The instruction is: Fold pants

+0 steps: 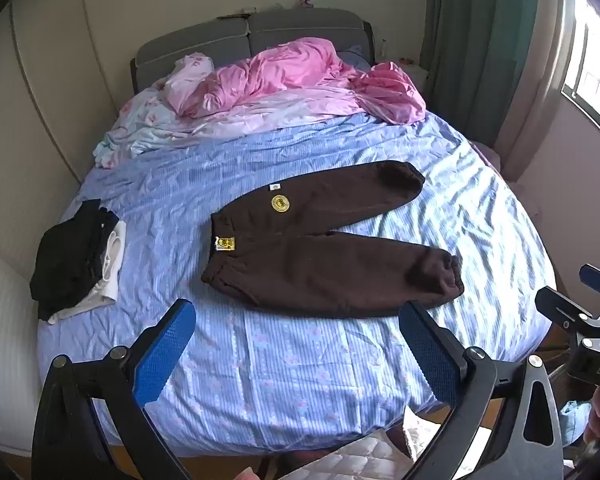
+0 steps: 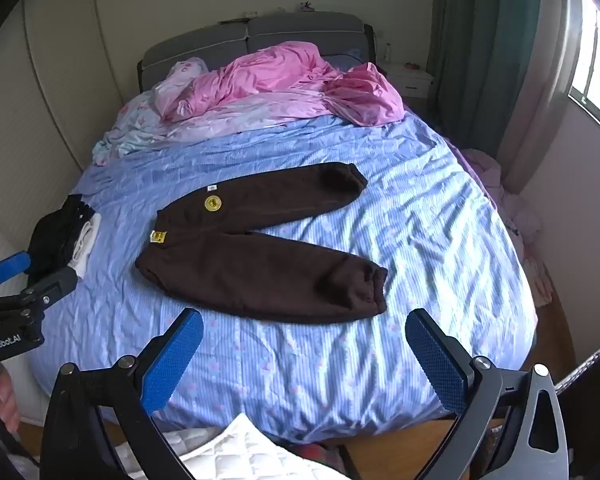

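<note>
Dark brown pants point(image 1: 320, 248) lie flat and spread on the blue striped bed sheet point(image 1: 300, 360), waistband to the left, both legs pointing right and splayed apart. A yellow round patch and a yellow label sit near the waist. They also show in the right wrist view point(image 2: 260, 264). My left gripper point(image 1: 296, 344) is open and empty, held above the near edge of the bed, short of the pants. My right gripper point(image 2: 304, 352) is open and empty too, also near the bed's front edge. Each gripper shows at the side of the other's view.
A stack of folded black and white clothes point(image 1: 78, 260) lies at the bed's left edge. A crumpled pink quilt point(image 1: 300, 76) and pale bedding fill the head end. A grey headboard point(image 1: 248, 36), green curtain point(image 1: 476, 40) and window stand behind. A white quilted mat point(image 2: 236, 452) lies below.
</note>
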The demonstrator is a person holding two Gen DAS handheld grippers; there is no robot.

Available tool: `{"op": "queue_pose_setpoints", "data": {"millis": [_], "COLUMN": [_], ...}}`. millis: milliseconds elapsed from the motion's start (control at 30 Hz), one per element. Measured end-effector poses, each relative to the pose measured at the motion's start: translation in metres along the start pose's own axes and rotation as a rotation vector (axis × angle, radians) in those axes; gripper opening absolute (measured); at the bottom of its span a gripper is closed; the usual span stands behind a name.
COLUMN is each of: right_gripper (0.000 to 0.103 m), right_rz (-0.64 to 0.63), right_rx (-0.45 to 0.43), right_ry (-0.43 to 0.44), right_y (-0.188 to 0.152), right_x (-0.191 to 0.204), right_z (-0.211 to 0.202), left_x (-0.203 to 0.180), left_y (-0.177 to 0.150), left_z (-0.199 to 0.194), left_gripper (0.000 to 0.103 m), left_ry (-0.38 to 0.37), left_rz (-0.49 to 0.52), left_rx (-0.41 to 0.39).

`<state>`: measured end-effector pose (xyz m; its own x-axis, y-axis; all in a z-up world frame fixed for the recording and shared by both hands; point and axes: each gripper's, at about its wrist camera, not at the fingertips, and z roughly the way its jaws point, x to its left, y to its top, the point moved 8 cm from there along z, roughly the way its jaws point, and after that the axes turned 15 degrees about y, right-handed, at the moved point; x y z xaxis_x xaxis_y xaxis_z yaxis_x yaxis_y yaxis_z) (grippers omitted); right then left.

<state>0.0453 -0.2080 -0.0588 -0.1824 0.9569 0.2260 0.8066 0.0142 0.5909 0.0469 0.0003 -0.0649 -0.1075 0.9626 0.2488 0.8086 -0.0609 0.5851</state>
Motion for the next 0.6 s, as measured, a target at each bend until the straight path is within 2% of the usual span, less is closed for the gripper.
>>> {"op": "queue_pose_setpoints", "data": {"millis": [333, 600], "right_gripper": [0.103, 0.103], "right_rz": [-0.003, -0.005], "right_rx": [0.004, 0.002], "right_ry": [-0.006, -0.011], "right_y": [0.0003, 0.0009], "right_x": [0.0003, 0.0005], "right_z": [0.0008, 0.0012], "left_x": [-0.0037, -0.0044], "left_y": [0.0039, 0.0092], "left_z": [-0.0014, -0.0011], "left_gripper": [0.103, 0.103], "left_ry": [-0.035, -0.036], "left_rz": [-0.002, -0.001], "left_rx": [-0.002, -0.024]}}
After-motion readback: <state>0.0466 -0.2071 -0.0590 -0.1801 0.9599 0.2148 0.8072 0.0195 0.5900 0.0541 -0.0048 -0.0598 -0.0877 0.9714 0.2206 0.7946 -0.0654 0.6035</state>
